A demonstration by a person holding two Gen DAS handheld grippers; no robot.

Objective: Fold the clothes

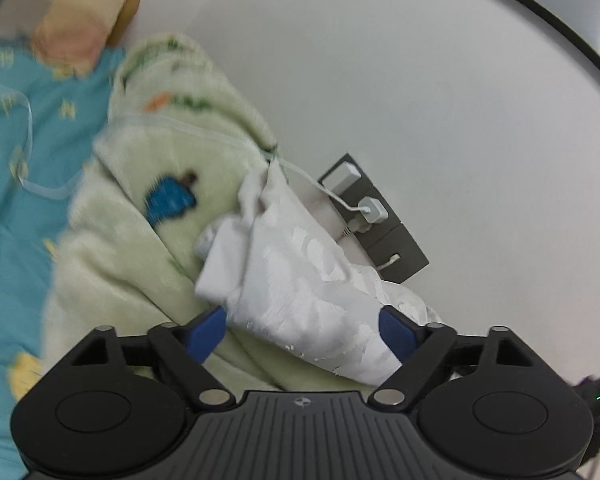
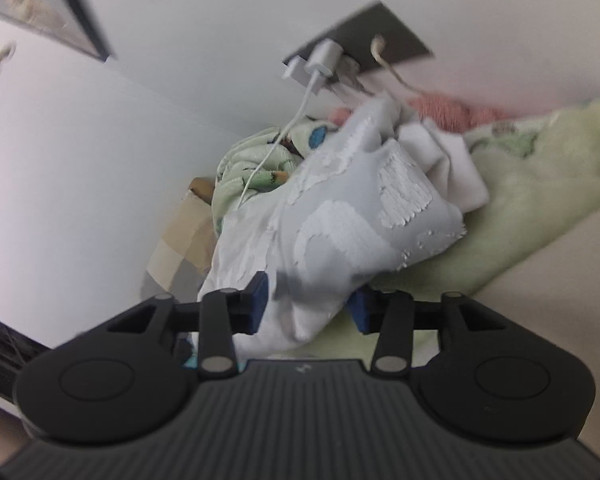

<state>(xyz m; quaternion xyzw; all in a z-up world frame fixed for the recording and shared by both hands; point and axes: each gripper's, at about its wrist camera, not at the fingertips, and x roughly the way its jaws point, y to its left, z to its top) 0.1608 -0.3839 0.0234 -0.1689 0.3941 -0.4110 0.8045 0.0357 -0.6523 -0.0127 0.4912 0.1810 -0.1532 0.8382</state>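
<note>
A white garment [image 1: 300, 280] with raised white patches lies bundled on a pale green fleece blanket [image 1: 140, 280]. My left gripper [image 1: 300, 332] stands wide open around the bundle's near end. Its blue pads [image 1: 204, 332] sit at either side, with a gap showing at the left one. In the right wrist view the same garment [image 2: 360, 216] runs back between the pads of my right gripper [image 2: 308, 306]. Those jaws stand apart and the cloth hangs loosely between them. The bundle's far end rests on the blanket [image 2: 520, 184].
A dark wall socket plate [image 1: 376, 216] with white chargers and a trailing cable [image 2: 268, 156] sits just behind the bundle. A blue patterned sheet [image 1: 12, 200] covers the bed to the left. A pink cloth [image 2: 444, 108] and a beige checked item [image 2: 180, 248] lie against the white wall.
</note>
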